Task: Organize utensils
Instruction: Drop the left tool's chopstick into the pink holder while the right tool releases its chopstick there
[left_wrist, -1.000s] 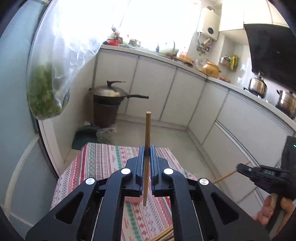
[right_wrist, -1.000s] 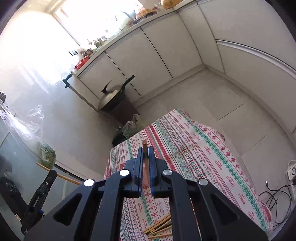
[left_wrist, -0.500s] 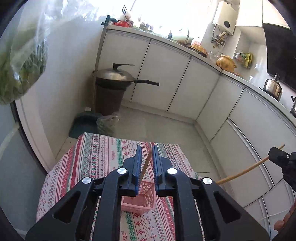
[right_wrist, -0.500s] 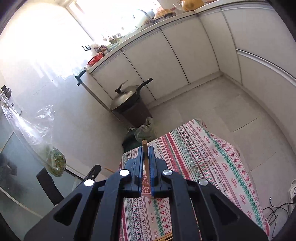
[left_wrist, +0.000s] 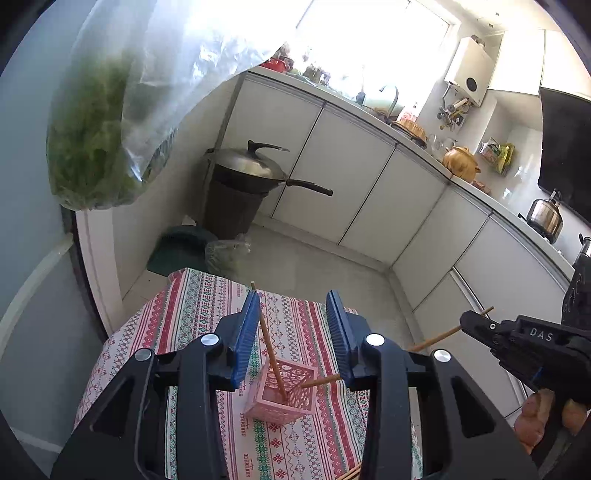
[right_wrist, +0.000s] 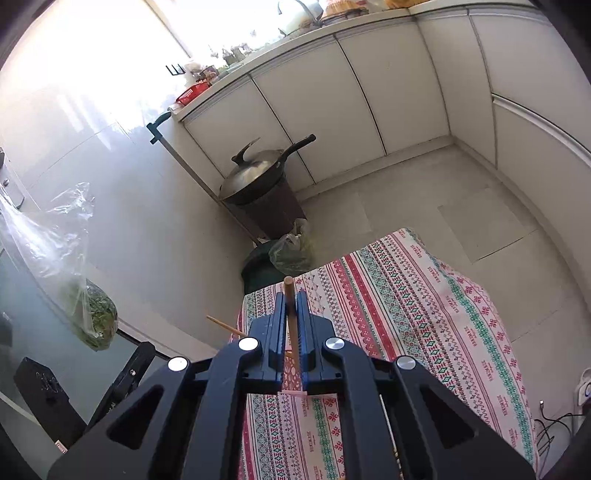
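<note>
A pink perforated basket (left_wrist: 282, 393) stands on the striped tablecloth (left_wrist: 199, 306). One wooden chopstick (left_wrist: 269, 350) leans upright inside it. My left gripper (left_wrist: 291, 328) is open above the basket, its jaws apart on either side of that chopstick. My right gripper (right_wrist: 291, 325) is shut on a second wooden chopstick (right_wrist: 290, 306); in the left wrist view it (left_wrist: 472, 323) comes in from the right, and the chopstick (left_wrist: 436, 338) slants down to the basket's rim. The basket is mostly hidden under the jaws in the right wrist view.
More loose chopsticks (left_wrist: 351, 472) lie on the cloth at the near edge. A wok on a dark bin (left_wrist: 243, 184) stands on the floor beyond the table. A plastic bag of greens (left_wrist: 96, 147) hangs at the left. White cabinets (left_wrist: 369, 192) line the far wall.
My left gripper opened and released its chopstick, which now stands in the pink basket. My right gripper moved in toward the basket with its chopstick.
</note>
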